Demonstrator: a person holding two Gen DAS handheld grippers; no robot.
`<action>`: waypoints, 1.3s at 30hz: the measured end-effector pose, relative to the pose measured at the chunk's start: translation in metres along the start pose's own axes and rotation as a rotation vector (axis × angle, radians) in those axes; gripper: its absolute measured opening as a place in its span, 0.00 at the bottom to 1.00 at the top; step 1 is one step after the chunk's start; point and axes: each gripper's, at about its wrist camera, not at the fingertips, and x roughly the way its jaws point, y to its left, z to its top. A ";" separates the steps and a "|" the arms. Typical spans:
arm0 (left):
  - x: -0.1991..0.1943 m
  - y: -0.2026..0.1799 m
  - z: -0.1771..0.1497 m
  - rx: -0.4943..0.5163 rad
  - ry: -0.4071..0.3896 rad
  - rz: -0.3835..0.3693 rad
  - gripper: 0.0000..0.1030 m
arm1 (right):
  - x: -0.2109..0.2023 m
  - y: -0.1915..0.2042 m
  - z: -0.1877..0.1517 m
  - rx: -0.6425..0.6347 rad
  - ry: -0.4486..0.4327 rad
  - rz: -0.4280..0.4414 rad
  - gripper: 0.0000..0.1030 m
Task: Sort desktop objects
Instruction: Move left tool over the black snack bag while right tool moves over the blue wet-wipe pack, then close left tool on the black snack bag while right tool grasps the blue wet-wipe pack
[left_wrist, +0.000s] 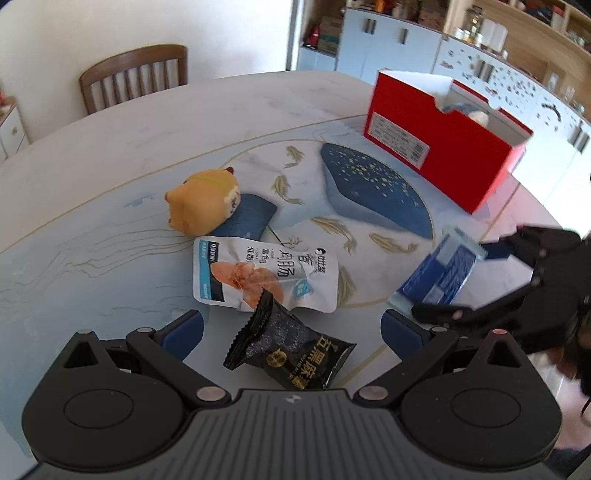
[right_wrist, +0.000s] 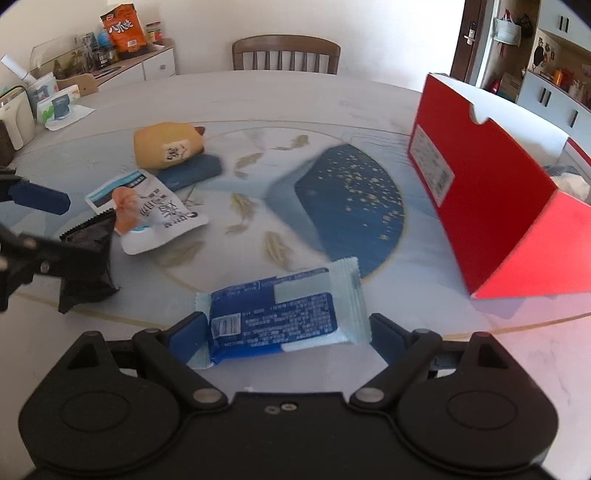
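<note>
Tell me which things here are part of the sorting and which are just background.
Job:
black snack packet
white sausage pouch
blue wrapped bar
orange plush toy
red box

Lying about:
chair
orange bag on the sideboard
white cabinets

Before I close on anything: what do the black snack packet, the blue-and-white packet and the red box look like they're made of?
Black snack packet: thin glossy plastic film, judging by its crinkles and serrated sealed ends. Blue-and-white packet: similar flexible film, with flat crimped ends and a smoother, less shiny face. Red box: stiff matte cardboard, apparently, with straight folded edges, a white inside and a paper label.
</note>
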 end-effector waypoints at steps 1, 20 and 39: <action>0.001 -0.002 -0.002 0.020 -0.003 0.000 1.00 | -0.001 0.000 0.000 -0.003 -0.002 0.000 0.91; 0.022 -0.011 -0.017 0.134 0.020 0.016 0.78 | 0.004 0.000 0.003 0.003 -0.021 0.041 0.78; 0.015 -0.017 -0.016 0.079 0.008 0.002 0.54 | -0.007 -0.015 0.004 0.098 -0.038 0.096 0.55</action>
